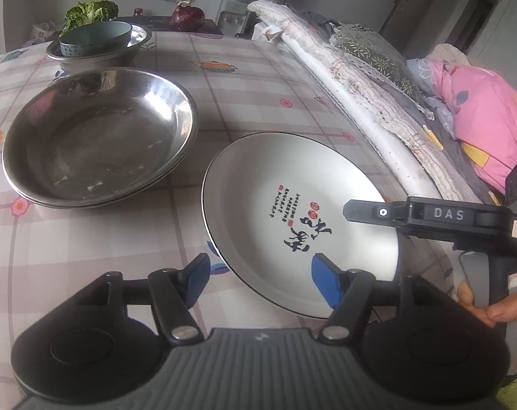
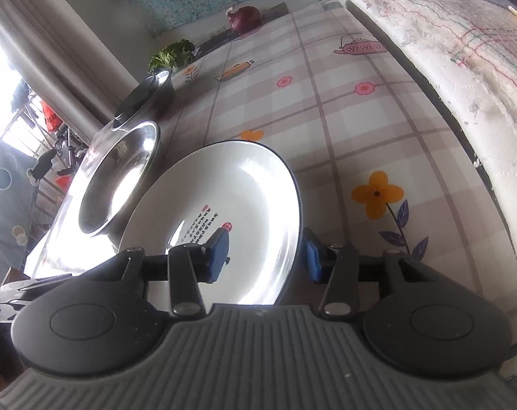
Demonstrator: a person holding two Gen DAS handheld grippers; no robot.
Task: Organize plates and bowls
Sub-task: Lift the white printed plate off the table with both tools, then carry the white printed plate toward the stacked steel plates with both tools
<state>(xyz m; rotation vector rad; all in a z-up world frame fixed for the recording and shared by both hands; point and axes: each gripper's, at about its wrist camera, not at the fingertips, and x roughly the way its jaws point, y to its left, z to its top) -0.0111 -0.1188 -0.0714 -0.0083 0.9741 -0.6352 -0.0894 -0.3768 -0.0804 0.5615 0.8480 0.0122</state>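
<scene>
White round ceramic plate [image 1: 292,205] with black calligraphy sits tilted on the checked floral tablecloth [image 1: 258,95], just beside stacked steel basins [image 1: 97,136] — right gripper [image 2: 265,253] straddles its rim, jaws apart; left gripper [image 1: 258,280] wide open, holding nothing.

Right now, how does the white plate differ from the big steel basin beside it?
The white plate is matte ceramic with black calligraphy and a dark rim line; the steel basin is plain, shiny metal. The plate is shallow, the basin deeper and wider. The right gripper straddles the plate's rim, fingers open, one inside and one outside; nothing touches the basin, which seems nested in a second one. Both are round, hold nothing and sit on the checked tablecloth.
</scene>
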